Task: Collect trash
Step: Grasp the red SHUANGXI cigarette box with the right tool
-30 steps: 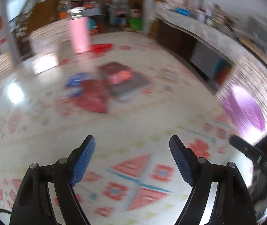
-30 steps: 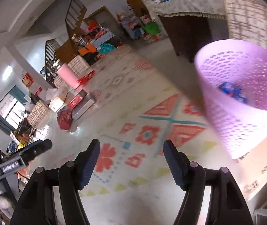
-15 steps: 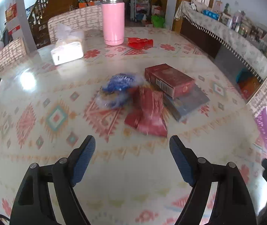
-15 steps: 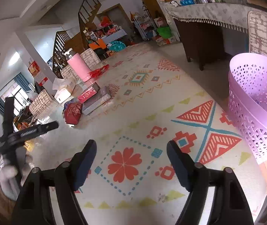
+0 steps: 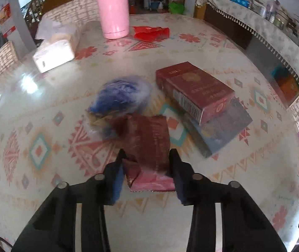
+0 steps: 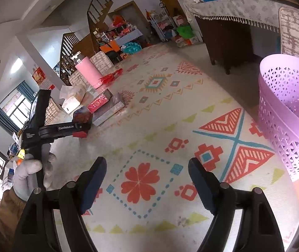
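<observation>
Very little writing can be read. The dark red box (image 5: 193, 88) carries pale lettering and a barcode strip along its side, all too blurred to make out; it lies on top of a grey-blue box (image 5: 225, 132). In your right wrist view, a partial word in capitals shows on the cardboard edge beside the purple basket (image 6: 287, 113), cut off by the frame.

Your left gripper (image 5: 147, 166) has its jaws drawn in close on either side of the dark red wrapper (image 5: 149, 147), the blue pads (image 5: 118, 180) pressing its near end (the wrapper's far end touches a blurred blue bag (image 5: 120, 98)). The wrapper lies on the patterned tablecloth (image 5: 44, 151), just left of the stacked boxes.

Your right gripper (image 6: 147, 180) hangs wide open over the cloth with nothing between its fingers; the purple basket stands to its right.

Farther back on the table stand a pink tumbler (image 5: 112, 8), a red wrapper (image 5: 151, 32) just beside it, and a white tissue pack (image 5: 54, 51) to the left.
</observation>
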Demonstrator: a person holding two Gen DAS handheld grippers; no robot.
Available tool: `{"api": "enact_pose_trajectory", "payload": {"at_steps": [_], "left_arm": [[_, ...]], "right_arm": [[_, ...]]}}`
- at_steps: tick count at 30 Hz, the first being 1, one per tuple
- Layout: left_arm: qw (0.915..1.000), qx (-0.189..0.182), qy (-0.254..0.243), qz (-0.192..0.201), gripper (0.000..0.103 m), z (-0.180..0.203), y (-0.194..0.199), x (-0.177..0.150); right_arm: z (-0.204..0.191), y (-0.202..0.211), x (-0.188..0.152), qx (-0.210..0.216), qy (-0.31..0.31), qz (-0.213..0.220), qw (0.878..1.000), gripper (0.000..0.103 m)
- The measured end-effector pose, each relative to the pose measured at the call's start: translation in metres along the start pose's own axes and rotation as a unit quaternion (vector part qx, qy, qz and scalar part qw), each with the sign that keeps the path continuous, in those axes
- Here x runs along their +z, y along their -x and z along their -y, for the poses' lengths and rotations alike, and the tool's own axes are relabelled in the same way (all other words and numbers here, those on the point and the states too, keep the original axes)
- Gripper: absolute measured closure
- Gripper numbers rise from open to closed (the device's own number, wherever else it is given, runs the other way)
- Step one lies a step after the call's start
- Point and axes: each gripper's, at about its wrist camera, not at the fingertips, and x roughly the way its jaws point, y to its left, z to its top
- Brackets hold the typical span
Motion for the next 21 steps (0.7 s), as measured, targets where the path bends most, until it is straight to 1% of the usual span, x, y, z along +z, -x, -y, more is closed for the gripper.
{"api": "enact_pose_trajectory", "payload": {"at_steps": [5, 6, 9, 12, 17, 19, 21], "left_arm": [[0.9992, -0.026, 0.028, 0.007, 0.066, -0.014, 0.025, -0.027], [0.9986, -0.037, 0.037, 0.010, 0.066, -0.019, 0.030, -0.035], [0.9969, -0.056, 0.054, 0.017, 0.066, -0.030, 0.036, -0.049], [0.9961, -0.060, 0.059, 0.024, 0.066, -0.037, 0.037, -0.056], [0.9916, -0.097, 0.083, 0.022, 0.066, -0.053, 0.036, -0.058], [0.9903, -0.105, 0.087, 0.026, 0.066, -0.057, 0.038, -0.060], [0.9891, -0.112, 0.091, 0.024, 0.066, -0.061, 0.037, -0.062]], "right_arm": [[0.000, -0.002, 0.000, -0.004, -0.001, 0.000, 1.000, 0.019], [-0.001, -0.002, 0.000, -0.005, 0.000, -0.001, 1.000, 0.019], [-0.003, -0.005, 0.000, -0.010, 0.004, -0.005, 1.000, 0.019], [-0.005, -0.008, 0.000, -0.018, 0.006, -0.009, 1.000, 0.019], [-0.008, -0.011, 0.001, -0.043, 0.006, -0.007, 0.999, 0.019], [-0.013, -0.014, 0.002, -0.056, 0.019, -0.017, 0.998, 0.019], [-0.021, -0.020, 0.008, -0.059, 0.033, -0.030, 0.997, 0.019]]}}
